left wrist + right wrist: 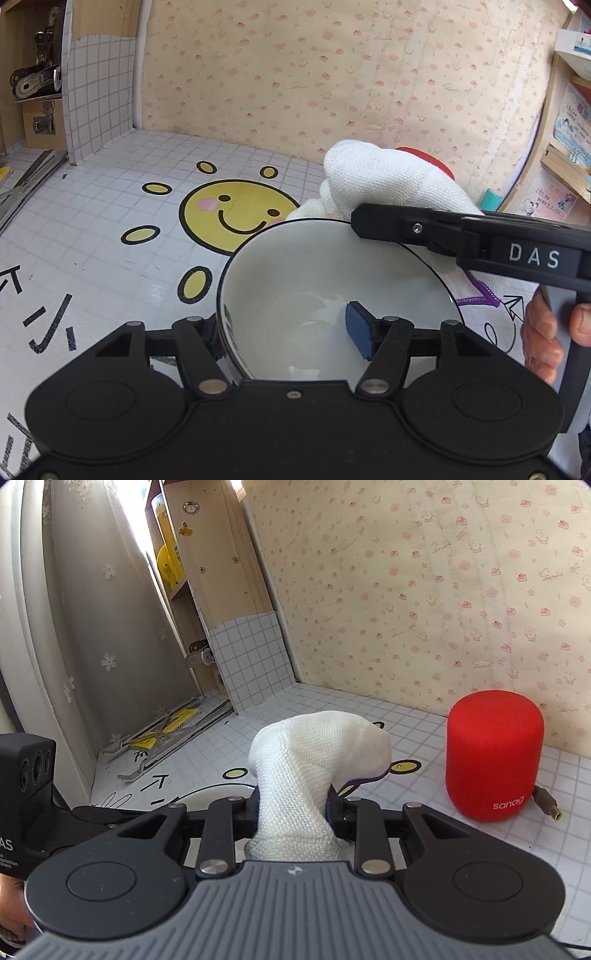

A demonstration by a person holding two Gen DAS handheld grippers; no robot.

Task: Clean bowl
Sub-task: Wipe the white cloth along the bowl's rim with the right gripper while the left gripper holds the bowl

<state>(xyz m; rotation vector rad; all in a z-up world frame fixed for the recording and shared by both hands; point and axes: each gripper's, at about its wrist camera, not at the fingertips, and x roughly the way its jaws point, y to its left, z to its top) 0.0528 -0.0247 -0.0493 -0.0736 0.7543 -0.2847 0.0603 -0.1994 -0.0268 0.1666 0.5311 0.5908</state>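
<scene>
Two claws: both are black plastic with flat round parts and metal pins.
Left claw (290, 334): it pinches the bowl's wall, one blue pad inside the bowl and the other finger outside.
Right claw (293, 805): it is closed tight on the cloth, squeezing it in the middle.
Bowl (332, 295): round, smooth and shiny, white inside with a thin black line on its rim. It sits over the table, just beside the sun picture, tipped toward the left wrist camera.
Cloth (314, 753): white and soft, with a bumpy woven look and a purple stitched edge. It is bunched into a fat lump that sticks up past the right claw. In the left wrist view the cloth (380, 181) touches the bowl's far rim.
Table (92, 229): flat, covered in a white sheet with small grey squares.
Sun picture (236, 214): a yellow smiling face with pink cheeks and yellow ovals around it, printed on the table beside the bowl.
Speaker (493, 755): red, round like a can, with a soft dotted skin. It stands behind the bowl, near the wall.
Wall (332, 74): cream paper with tiny pink shapes, behind the bowl.
</scene>
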